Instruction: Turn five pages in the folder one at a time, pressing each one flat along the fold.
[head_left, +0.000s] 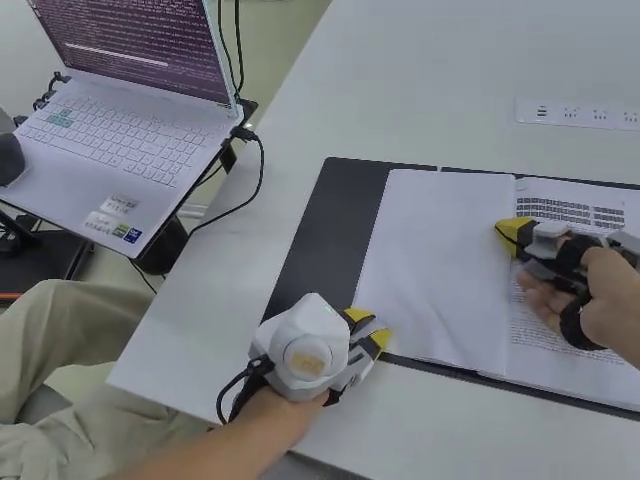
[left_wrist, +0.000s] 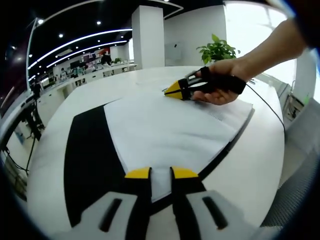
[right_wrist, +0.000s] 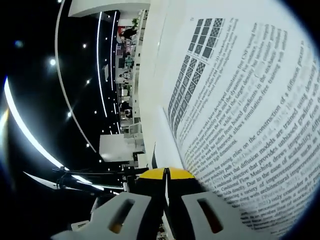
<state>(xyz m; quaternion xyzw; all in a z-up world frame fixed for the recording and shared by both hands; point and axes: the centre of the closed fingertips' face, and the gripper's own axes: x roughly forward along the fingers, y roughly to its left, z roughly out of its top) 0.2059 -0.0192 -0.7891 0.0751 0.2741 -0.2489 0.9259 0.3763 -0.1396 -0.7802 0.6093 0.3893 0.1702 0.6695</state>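
A black folder (head_left: 320, 230) lies open on the white table. A blank white page (head_left: 430, 260) lies turned over on its left half, and a printed page (head_left: 575, 215) shows on the right. My right gripper (head_left: 512, 232) is shut, its yellow tips resting on the paper at the fold near the top. In the right gripper view its tips (right_wrist: 166, 172) meet beside the printed page (right_wrist: 240, 100). My left gripper (head_left: 368, 330) rests at the blank page's near left corner. Its jaws stand slightly apart (left_wrist: 160, 173) with nothing between them, pointing across the page (left_wrist: 165, 130) toward the right gripper (left_wrist: 170, 90).
An open laptop (head_left: 120, 100) stands on a stand off the table's left edge, with a black cable (head_left: 245, 190) hanging beside it. A socket strip (head_left: 580, 113) is set in the table at the far right. The person's leg (head_left: 60, 330) is at bottom left.
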